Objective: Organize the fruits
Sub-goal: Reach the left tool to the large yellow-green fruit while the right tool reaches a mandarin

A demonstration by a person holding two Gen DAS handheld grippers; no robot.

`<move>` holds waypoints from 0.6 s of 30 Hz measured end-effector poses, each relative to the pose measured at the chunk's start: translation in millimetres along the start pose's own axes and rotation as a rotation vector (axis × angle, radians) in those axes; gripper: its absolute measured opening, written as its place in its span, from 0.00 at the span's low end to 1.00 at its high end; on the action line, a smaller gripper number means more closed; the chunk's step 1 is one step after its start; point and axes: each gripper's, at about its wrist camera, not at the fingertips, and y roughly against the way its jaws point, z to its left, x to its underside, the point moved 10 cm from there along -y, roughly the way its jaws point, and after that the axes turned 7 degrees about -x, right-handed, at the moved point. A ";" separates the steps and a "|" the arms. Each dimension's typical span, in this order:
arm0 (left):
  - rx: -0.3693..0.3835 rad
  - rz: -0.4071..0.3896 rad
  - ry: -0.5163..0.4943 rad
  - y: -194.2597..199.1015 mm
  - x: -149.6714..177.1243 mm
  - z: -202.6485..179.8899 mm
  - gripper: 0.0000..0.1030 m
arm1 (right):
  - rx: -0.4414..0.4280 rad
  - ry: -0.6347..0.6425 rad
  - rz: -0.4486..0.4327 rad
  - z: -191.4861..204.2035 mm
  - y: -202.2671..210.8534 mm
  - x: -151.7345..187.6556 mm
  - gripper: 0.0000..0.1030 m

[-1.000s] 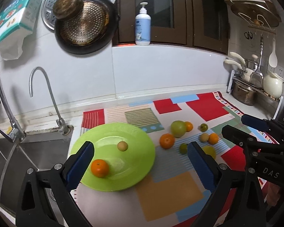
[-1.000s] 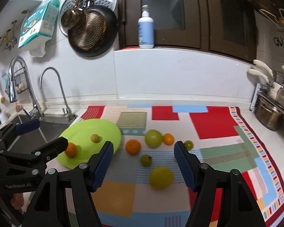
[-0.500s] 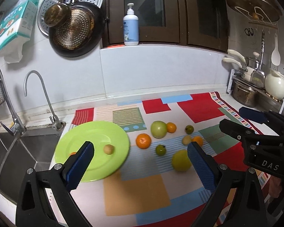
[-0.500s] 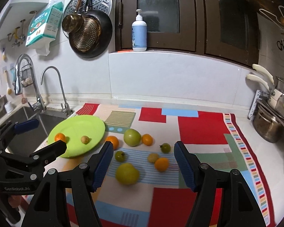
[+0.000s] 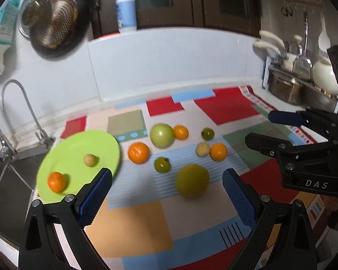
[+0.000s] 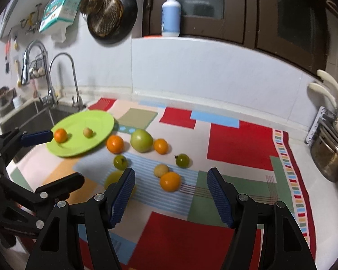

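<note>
A lime green plate [image 5: 63, 150] [image 6: 94, 121] at the mat's left holds an orange [image 5: 56, 181] [image 6: 60, 135] and a small beige fruit [image 5: 90, 159] [image 6: 87, 132]. Loose on the patchwork mat lie a big green tomato [image 5: 161, 135] [image 6: 142, 140], three oranges [image 5: 138, 152] [image 5: 181, 132] [image 5: 218, 151], two small dark green tomatoes [image 5: 162, 164] [image 5: 207, 133], a beige fruit [image 5: 202, 149] and a yellow-green fruit [image 5: 192, 180]. My left gripper [image 5: 166, 193] is open above the mat's front. My right gripper [image 6: 171, 193] is open just before an orange [image 6: 170, 181].
A sink [image 6: 27, 117] with faucets [image 5: 20, 103] lies left of the plate. A pot [image 6: 329, 157] and utensil rack [image 5: 288, 76] stand at the right. Pans [image 6: 110, 20] hang on the wall; a soap bottle [image 6: 171, 15] stands on the ledge.
Both grippers have shifted right and dropped closer to the mat. The loose fruits look larger and nearer; the plate sits further left in both views. Both stay open.
</note>
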 end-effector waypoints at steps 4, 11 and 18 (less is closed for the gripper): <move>0.007 0.053 -0.024 -20.7 12.0 -12.0 0.96 | -0.032 0.026 0.048 -5.6 -20.5 11.7 0.65; 0.034 0.126 -0.033 -46.2 26.8 -23.4 0.85 | -0.092 0.062 0.129 -9.0 -56.1 30.5 0.65; 0.071 0.163 -0.031 -63.4 29.1 -30.7 0.71 | -0.140 0.062 0.172 -10.4 -82.9 39.0 0.64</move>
